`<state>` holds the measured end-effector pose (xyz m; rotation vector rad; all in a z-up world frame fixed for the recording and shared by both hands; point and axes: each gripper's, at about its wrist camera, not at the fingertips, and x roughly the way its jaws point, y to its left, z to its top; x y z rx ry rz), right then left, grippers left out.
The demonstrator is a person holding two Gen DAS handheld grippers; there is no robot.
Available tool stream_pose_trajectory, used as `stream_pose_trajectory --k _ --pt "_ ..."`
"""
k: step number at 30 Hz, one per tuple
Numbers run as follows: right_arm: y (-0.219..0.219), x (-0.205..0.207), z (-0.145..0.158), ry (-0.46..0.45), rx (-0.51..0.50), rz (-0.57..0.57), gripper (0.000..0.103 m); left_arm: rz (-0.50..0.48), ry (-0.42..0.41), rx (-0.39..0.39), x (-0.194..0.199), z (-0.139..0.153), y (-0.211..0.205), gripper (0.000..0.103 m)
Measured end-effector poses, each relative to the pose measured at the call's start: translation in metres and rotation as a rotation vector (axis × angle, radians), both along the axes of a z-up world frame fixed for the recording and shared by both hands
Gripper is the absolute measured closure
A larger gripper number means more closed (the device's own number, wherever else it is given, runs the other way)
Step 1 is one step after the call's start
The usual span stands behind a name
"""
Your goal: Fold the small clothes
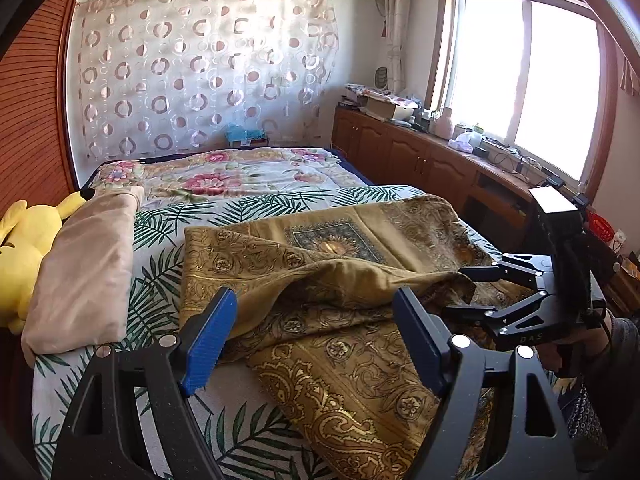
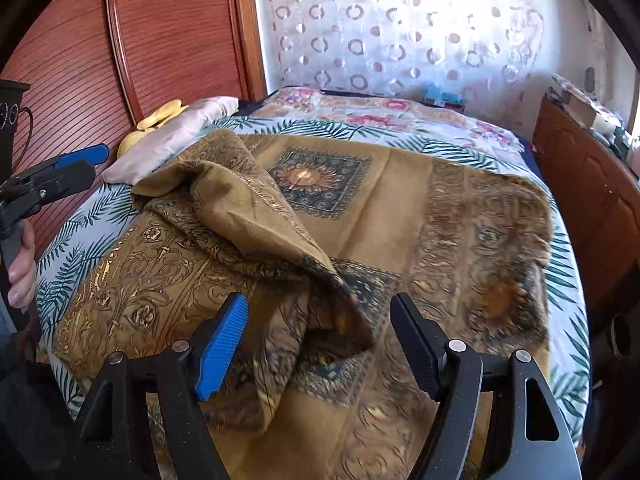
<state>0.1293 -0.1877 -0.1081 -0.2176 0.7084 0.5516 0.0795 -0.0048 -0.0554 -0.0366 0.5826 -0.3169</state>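
A golden-brown cloth (image 1: 320,248) (image 2: 400,208) with paisley borders and dark square medallions lies spread on the bed. One corner is folded over into a loose, rumpled flap across its middle. My left gripper (image 1: 315,294) hovers open over the near edge of that flap, and its blue pads (image 1: 208,336) touch nothing. In the right wrist view the left gripper (image 2: 100,162) shows at the left edge, in a person's hand. My right gripper (image 2: 319,300) is open above the bunched fold, with nothing gripped. From the left wrist view the right gripper (image 1: 454,290) hangs over the cloth's right side.
The bed has a palm-leaf sheet (image 1: 160,232) (image 2: 80,216) and a floral quilt (image 1: 224,176) further back. A beige pillow (image 1: 88,272) (image 2: 180,128) and a yellow plush toy (image 1: 20,248) lie by the wooden headboard (image 2: 160,40). A cluttered wooden cabinet (image 1: 420,156) runs beneath the window.
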Motion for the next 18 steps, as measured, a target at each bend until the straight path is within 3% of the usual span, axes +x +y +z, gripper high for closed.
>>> stream_pose_trajectory --k 2,4,7,9,11,18 --pt "0.005 0.004 -0.002 0.000 -0.013 0.005 0.028 0.003 0.000 0.000 -0.001 0.000 0.002 0.022" --pt "0.009 0.004 -0.002 -0.001 -0.025 0.016 0.036 0.007 0.000 0.002 0.000 0.000 0.002 0.022" --pt "0.014 0.004 -0.003 -0.014 -0.045 0.034 0.056 0.010 0.002 0.004 -0.001 -0.002 0.003 0.022" --pt "0.017 0.001 -0.003 -0.028 -0.054 0.042 0.079 0.010 0.003 0.004 0.000 -0.002 0.003 0.022" --pt "0.015 -0.001 -0.001 -0.050 -0.047 0.046 0.089 0.010 0.003 0.003 0.000 -0.002 0.003 0.022" --pt "-0.005 -0.035 0.025 -0.152 0.098 0.079 0.092 0.012 0.004 0.001 -0.001 -0.003 0.003 0.022"
